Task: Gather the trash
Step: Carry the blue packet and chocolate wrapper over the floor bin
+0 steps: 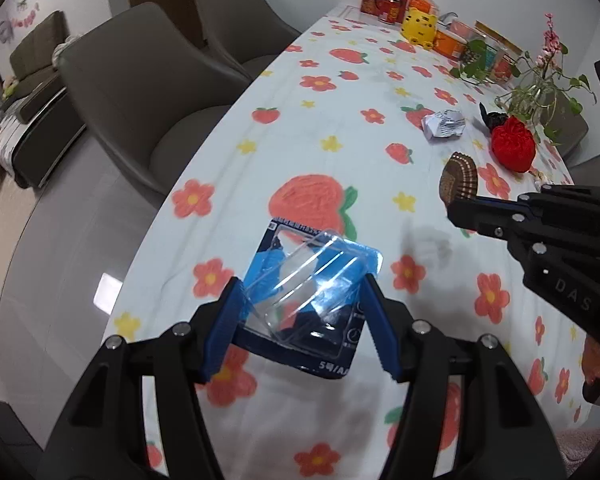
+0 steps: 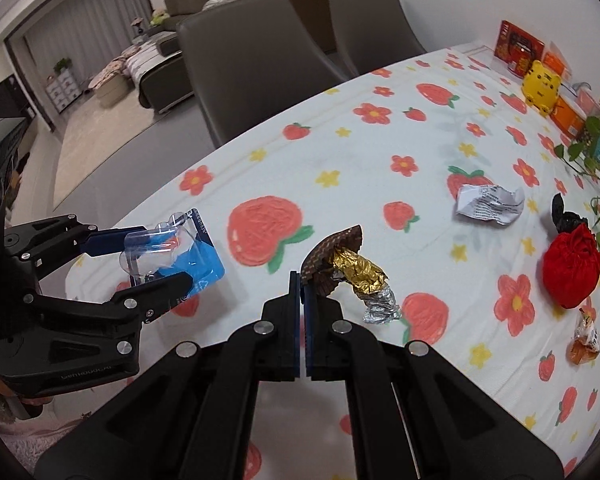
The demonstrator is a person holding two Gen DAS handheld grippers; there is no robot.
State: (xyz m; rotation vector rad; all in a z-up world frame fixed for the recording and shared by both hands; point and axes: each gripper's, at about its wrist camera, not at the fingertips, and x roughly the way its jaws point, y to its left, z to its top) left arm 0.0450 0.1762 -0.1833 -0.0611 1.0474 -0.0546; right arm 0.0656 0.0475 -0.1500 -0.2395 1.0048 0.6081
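My left gripper [image 1: 300, 296] is shut on a clear plastic blister pack with a blue card back [image 1: 312, 280] and holds it above the table; the pack also shows in the right wrist view [image 2: 180, 252]. My right gripper [image 2: 303, 284] is shut on a brown paper cup with gold and silver foil wrapper [image 2: 348, 268], lifted off the cloth; the cup also shows in the left wrist view [image 1: 458, 178]. A crumpled white paper [image 2: 488, 204] lies on the strawberry tablecloth [image 2: 340, 160], as does a small orange candy wrapper [image 2: 586, 340].
A red fabric ball with a black piece [image 2: 572, 268] sits at the right. A potted vine [image 1: 536, 92], a yellow tiger toy [image 2: 542, 86] and several boxes [image 2: 520, 48] stand along the far edge. Grey chairs [image 2: 256, 68] line the left side.
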